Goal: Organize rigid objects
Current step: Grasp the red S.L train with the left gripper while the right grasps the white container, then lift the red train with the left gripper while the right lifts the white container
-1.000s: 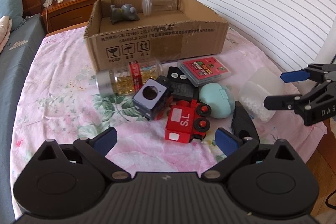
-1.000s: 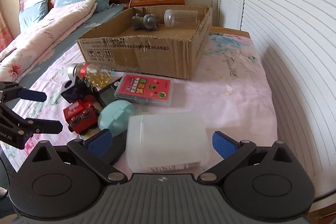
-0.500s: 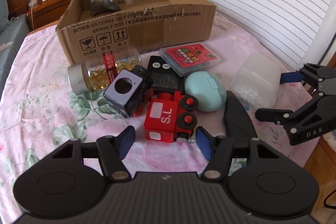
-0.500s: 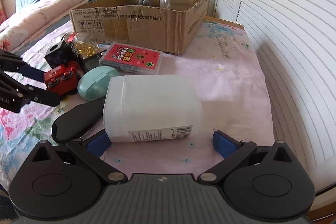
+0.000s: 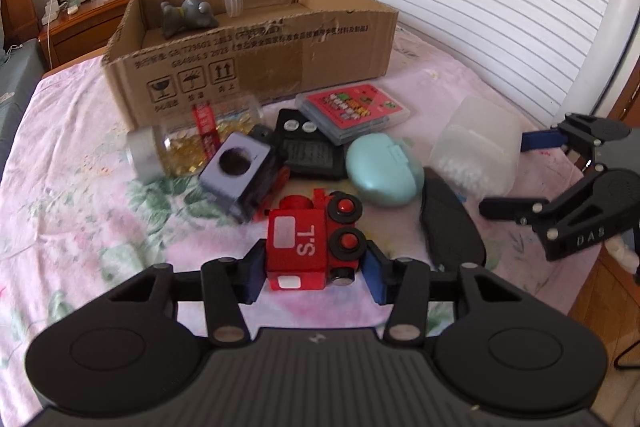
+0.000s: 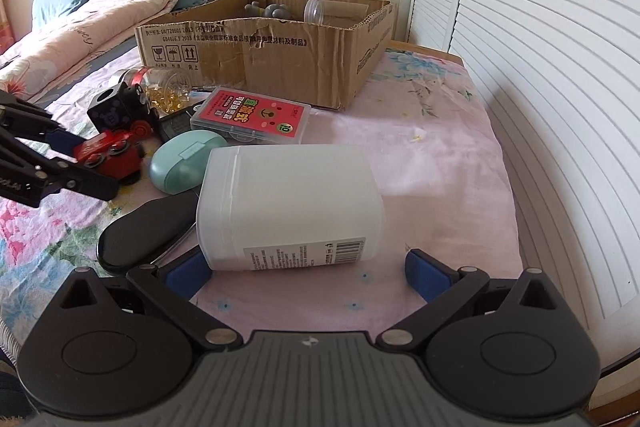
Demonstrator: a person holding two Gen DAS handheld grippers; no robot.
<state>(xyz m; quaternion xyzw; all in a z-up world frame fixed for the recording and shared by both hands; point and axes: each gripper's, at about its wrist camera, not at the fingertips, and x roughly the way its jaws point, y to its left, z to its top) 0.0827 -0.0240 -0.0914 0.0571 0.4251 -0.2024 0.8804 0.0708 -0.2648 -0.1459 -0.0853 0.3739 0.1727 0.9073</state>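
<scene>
Train [image 5: 314, 245] upright, nose toward left claw [image 5: 312, 277]

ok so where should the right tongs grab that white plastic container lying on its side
Across the short flat sides of the white container, coming from its labelled near end as the right tongs now face it. It lies flat with straight walls either side, and the open pads already flank that end. The black case crowds the left pad, so keep low and straight.

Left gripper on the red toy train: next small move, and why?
Probably lift it straight up. The left gripper has just closed, its blue pads pressing both sides of the red toy train, which sits on the bedsheet close to the navy toy block; the open cardboard box lies beyond.
</scene>
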